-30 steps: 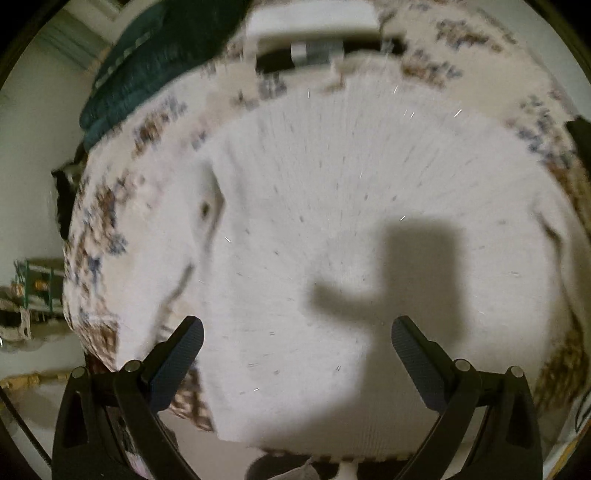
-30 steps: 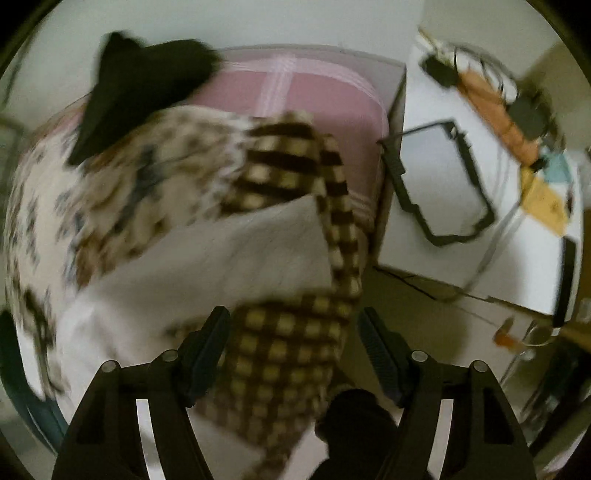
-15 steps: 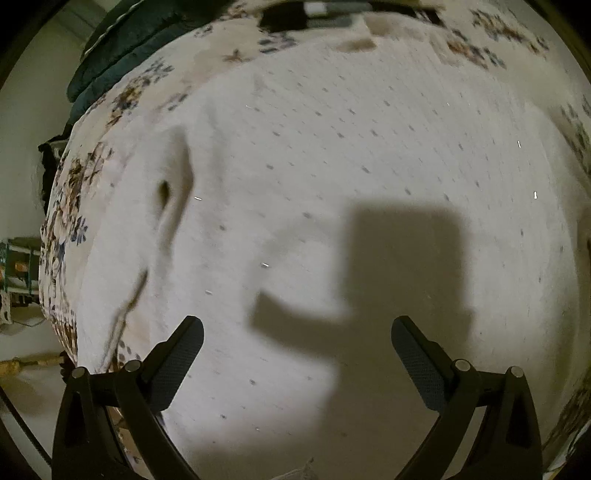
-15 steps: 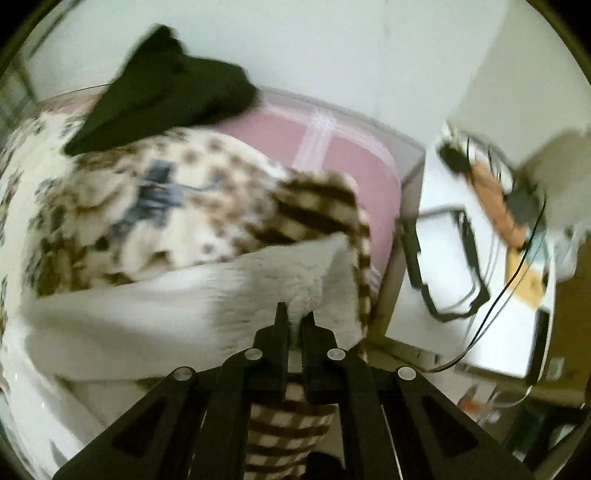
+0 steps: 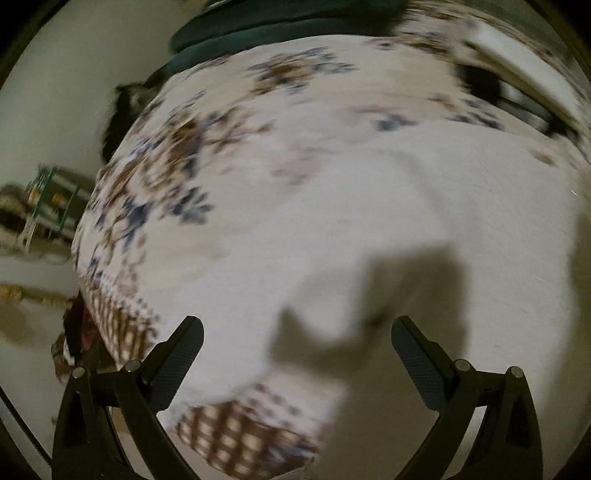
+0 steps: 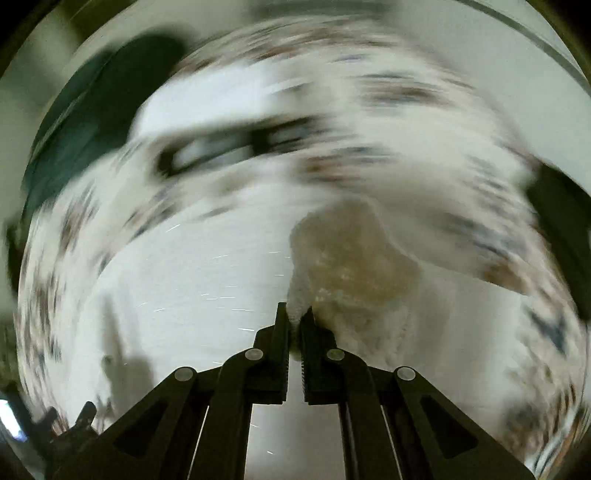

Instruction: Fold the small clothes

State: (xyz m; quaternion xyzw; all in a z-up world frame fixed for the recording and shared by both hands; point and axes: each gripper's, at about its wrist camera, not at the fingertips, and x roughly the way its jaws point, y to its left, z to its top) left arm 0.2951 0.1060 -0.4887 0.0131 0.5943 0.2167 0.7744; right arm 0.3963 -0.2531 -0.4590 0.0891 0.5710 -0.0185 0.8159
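Observation:
A white fuzzy garment (image 5: 388,229) lies spread on a flowered bedcover (image 5: 177,162). In the left wrist view my left gripper (image 5: 297,343) hangs open above the garment's near left part, nothing between its fingers, its shadow falling on the cloth. In the right wrist view my right gripper (image 6: 294,314) is shut on an edge of the white garment (image 6: 207,280); a lifted, shaded flap of the same cloth (image 6: 351,258) rises from the pinch. The right wrist view is strongly blurred.
A dark green cloth (image 5: 280,22) lies at the far edge of the bed, seen too as the green cloth (image 6: 85,122). A brown checked blanket (image 5: 240,435) hangs at the near edge. Floor and a small green rack (image 5: 48,199) lie to the left.
The right gripper closed on the garment's edge and swung it up and over the bed. The left gripper slid sideways across the garment toward its left edge, staying open.

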